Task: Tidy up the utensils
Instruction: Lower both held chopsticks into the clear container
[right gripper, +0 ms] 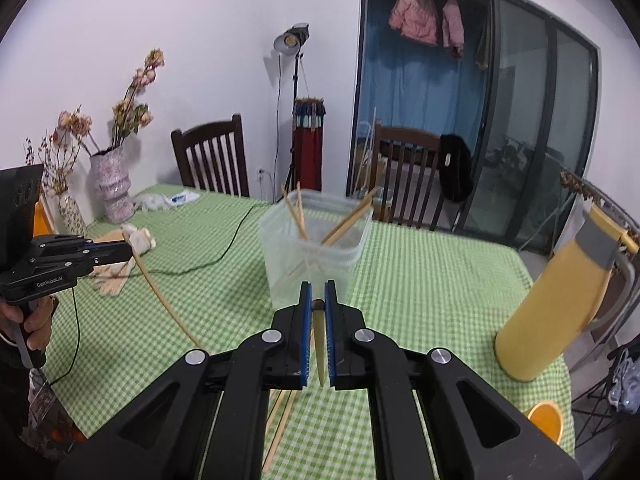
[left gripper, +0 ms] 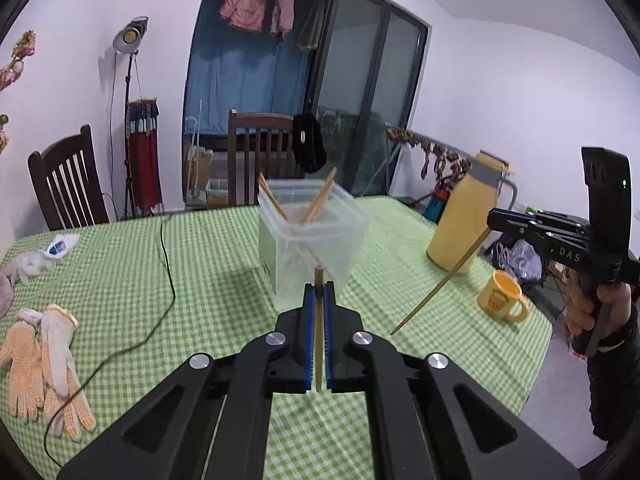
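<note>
Chopsticks: two are in hand, one per tool; several more lean crossed inside the clear container (left gripper: 312, 236), and a few lie loose on the bench (right gripper: 420, 280) at the lower centre of the right wrist view.
Bench: covered in green-and-white checked cloth, soft and matte, filling the lower half of both views.
Container: translucent plastic tub, square with rounded corners, open top, centre of both views just beyond both tools' tips.
Key relation: the tub lies straight ahead of each tool; judging by both views the two look about equally near, so either could go first.
Left tool (left gripper: 319, 292): jaws closed almost fully on a thin pale wooden chopstick (left gripper: 318, 332) held upright between the blue ribbed pads.
Right tool (right gripper: 318, 294): jaws closed nearly as far on a second chopstick (right gripper: 319, 344), its rounded dark end up, its taper pointing down.
Long axis: in the left wrist view the right-hand stick slants down-left from its tool; each probably needs tipping over the rim.
Bystanders: yellow jug (left gripper: 464, 224), yellow mug (left gripper: 502, 296), work gloves (left gripper: 40, 364).
</note>
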